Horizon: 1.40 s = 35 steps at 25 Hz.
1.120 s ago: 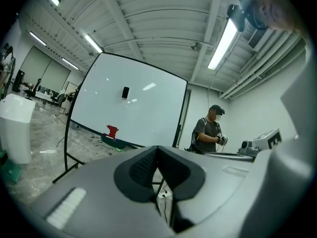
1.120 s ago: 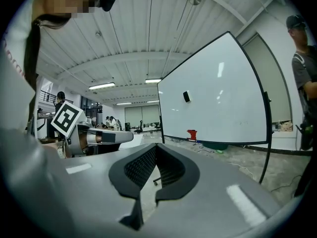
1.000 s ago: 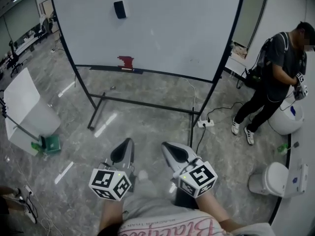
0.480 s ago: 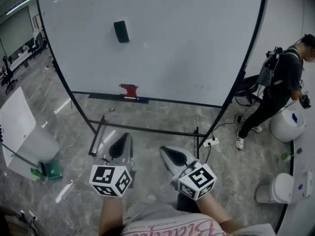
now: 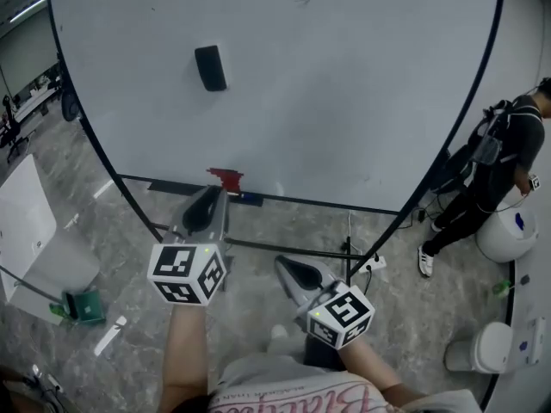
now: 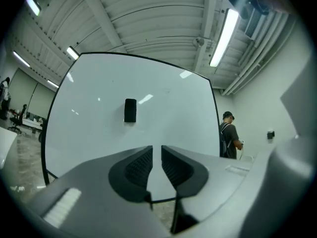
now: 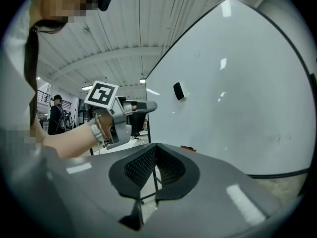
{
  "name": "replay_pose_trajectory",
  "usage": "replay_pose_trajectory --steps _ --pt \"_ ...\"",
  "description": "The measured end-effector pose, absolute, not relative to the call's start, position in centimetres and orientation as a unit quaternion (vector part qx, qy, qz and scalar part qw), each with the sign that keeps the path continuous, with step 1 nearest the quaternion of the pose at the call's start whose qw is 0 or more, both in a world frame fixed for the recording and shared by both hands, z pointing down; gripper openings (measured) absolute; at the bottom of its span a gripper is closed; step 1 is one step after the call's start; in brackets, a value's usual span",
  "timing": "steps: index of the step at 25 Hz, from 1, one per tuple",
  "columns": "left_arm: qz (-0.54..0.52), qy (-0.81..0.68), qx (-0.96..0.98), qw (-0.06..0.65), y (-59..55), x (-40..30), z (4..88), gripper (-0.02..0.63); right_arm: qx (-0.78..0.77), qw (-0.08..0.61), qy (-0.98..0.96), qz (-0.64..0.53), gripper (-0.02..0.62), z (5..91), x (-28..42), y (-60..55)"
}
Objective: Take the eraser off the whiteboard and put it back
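Note:
A black eraser sticks to the upper left of the big whiteboard; it also shows in the left gripper view and the right gripper view. My left gripper is raised and points level at the board, below the eraser and well short of it. Its jaws are opening, with a narrow gap and nothing between them. My right gripper hangs lower and further back, with its jaws shut and empty. From there the left gripper appears at the left.
A red object lies on the board's tray. The stand's floor bars and a power strip lie below. A person stands at the right beside white bins. A white panel and a green object are at the left.
I have come closer to the whiteboard, which now fills more of the head view. The left gripper has risen and gone forward toward the board; the right has advanced less.

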<state>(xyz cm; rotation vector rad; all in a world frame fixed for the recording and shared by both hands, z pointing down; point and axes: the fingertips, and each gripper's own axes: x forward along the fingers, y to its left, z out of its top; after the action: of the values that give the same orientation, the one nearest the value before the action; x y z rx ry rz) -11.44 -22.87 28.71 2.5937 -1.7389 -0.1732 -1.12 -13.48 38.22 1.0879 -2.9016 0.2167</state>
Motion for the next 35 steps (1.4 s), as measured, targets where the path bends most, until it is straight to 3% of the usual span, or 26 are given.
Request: replay_pose_trajectory --steps 5,9,23,25,35 --pt "-0.078 -0.592 0.801 -0.053 -29.0 -12.3 23.6 0.151 0.336 0.013 -0.94 0.057 0.002 36.8 -1.1 -18.4" --pt "-0.096 -0.615 0.779 -0.075 -33.0 -13.2 20.5 0.275 0.323 0.021 -0.945 0.056 0.002 36.9 -1.0 -21.2" --pt "-0.08 -0.65 0.753 -0.065 -44.3 -15.2 15.5 0.293 0.33 0.018 -0.942 0.061 0.002 36.8 -0.7 -26.7" --pt "-0.086 -0.649 0.754 -0.056 -44.8 -15.4 15.3 0.25 0.334 0.014 -0.94 0.063 0.002 36.7 -0.9 -27.0" --pt "-0.087 -0.642 0.76 -0.055 -44.5 -15.7 15.2 0.224 0.349 0.01 -0.933 0.082 0.002 37.4 -1.4 -27.3"
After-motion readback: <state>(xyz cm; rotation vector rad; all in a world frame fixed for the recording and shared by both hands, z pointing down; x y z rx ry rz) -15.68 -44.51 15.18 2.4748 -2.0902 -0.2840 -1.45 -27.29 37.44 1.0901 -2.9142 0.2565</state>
